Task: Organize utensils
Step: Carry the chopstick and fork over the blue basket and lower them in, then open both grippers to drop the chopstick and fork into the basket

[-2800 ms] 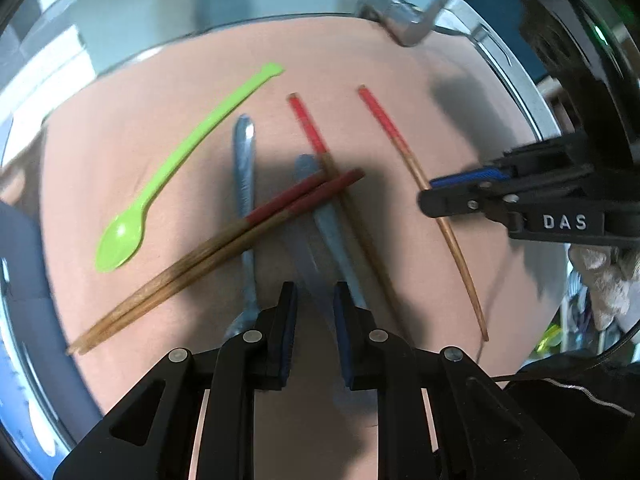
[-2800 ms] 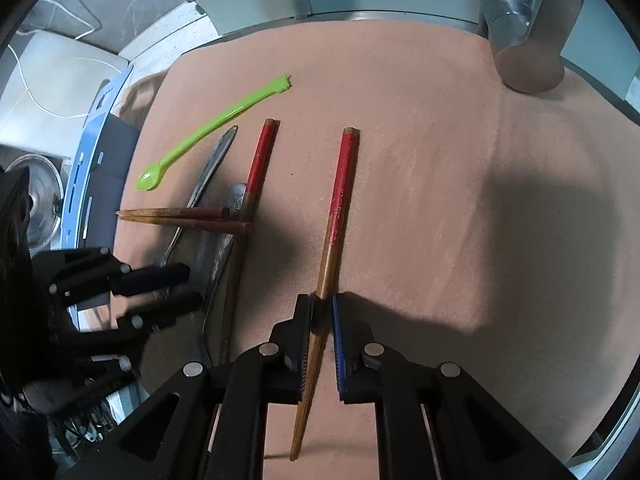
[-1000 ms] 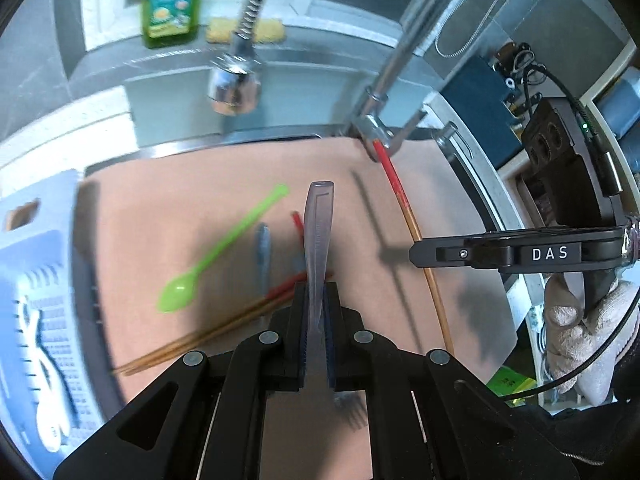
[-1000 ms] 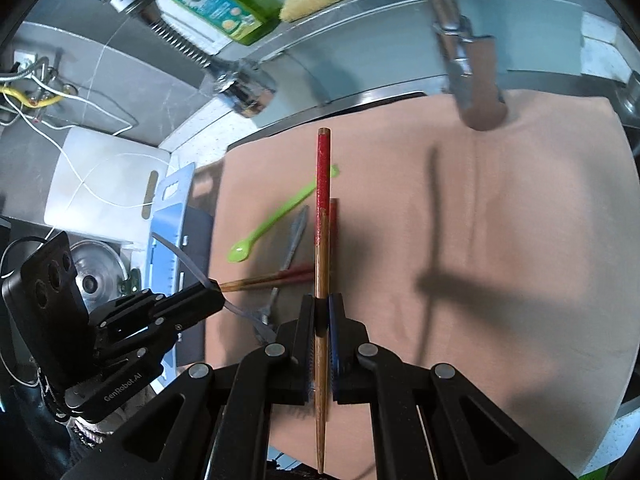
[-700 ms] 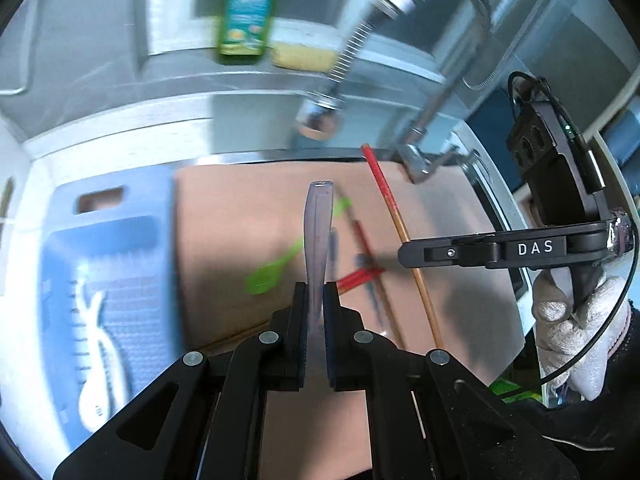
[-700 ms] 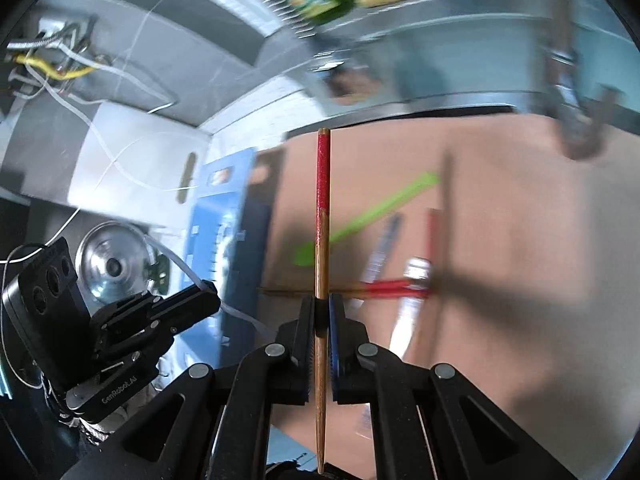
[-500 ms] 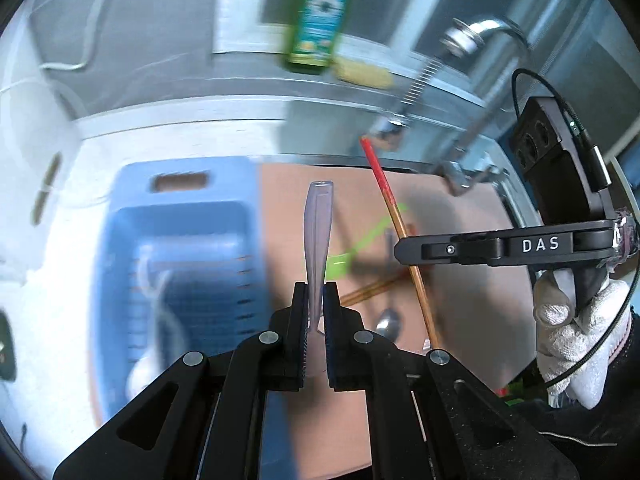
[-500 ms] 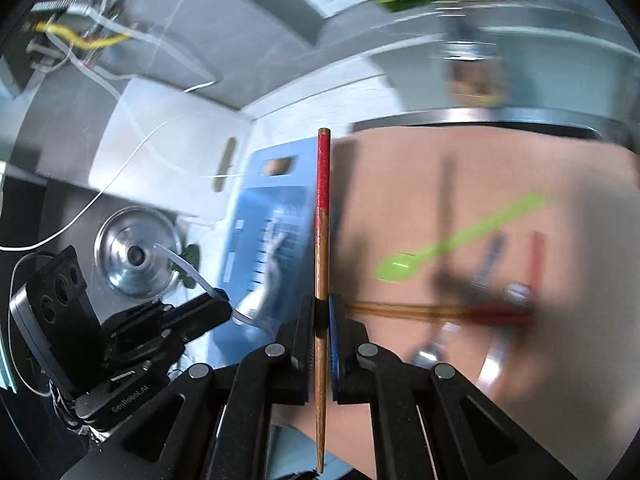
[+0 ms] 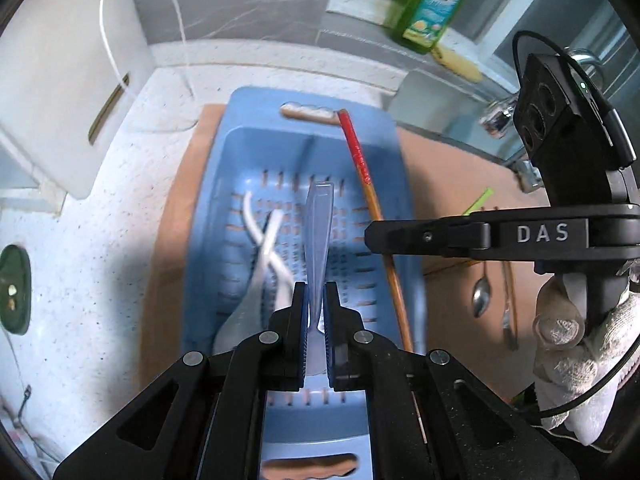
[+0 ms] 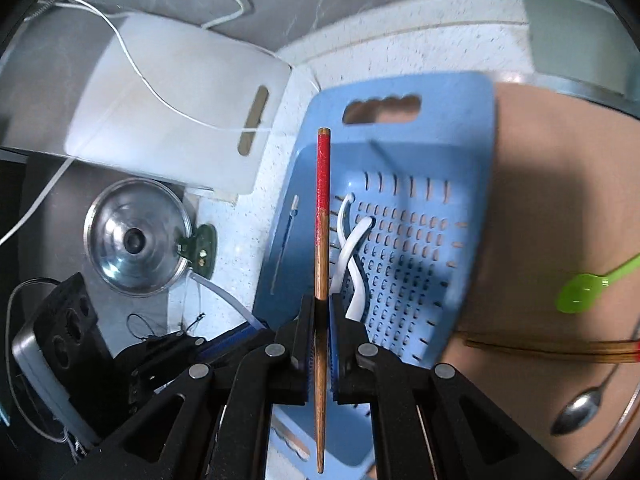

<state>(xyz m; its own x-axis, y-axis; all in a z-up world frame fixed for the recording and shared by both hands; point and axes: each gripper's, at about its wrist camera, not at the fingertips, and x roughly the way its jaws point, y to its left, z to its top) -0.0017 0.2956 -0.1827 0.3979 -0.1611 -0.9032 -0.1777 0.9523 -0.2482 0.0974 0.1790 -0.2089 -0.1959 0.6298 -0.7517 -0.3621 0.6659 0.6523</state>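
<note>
My left gripper (image 9: 316, 312) is shut on a clear plastic fork (image 9: 318, 232), handle pointing forward, held above the blue slotted basket (image 9: 240, 128). My right gripper (image 10: 319, 320) is shut on a red-tipped wooden chopstick (image 10: 322, 216), also above the blue basket (image 10: 460, 104). The right gripper also shows in the left wrist view (image 9: 374, 236) with its chopstick (image 9: 360, 160) slanting over the basket. Two white utensils (image 9: 266, 248) lie crossed inside the basket. A green spoon (image 10: 580, 294), a metal spoon (image 10: 576, 408) and chopsticks (image 10: 552, 346) lie on the tan mat (image 10: 560, 160).
A white cutting board (image 10: 180, 120) leans at the back left. A metal pot lid (image 10: 138, 240) lies left of the basket. A green soap bottle (image 9: 434, 4) and a sponge (image 9: 460, 66) stand near the sink (image 9: 504, 116). White cables run along the wall.
Both grippers have swung left from the mat, carrying the fork and the chopstick, and are now over the blue basket.
</note>
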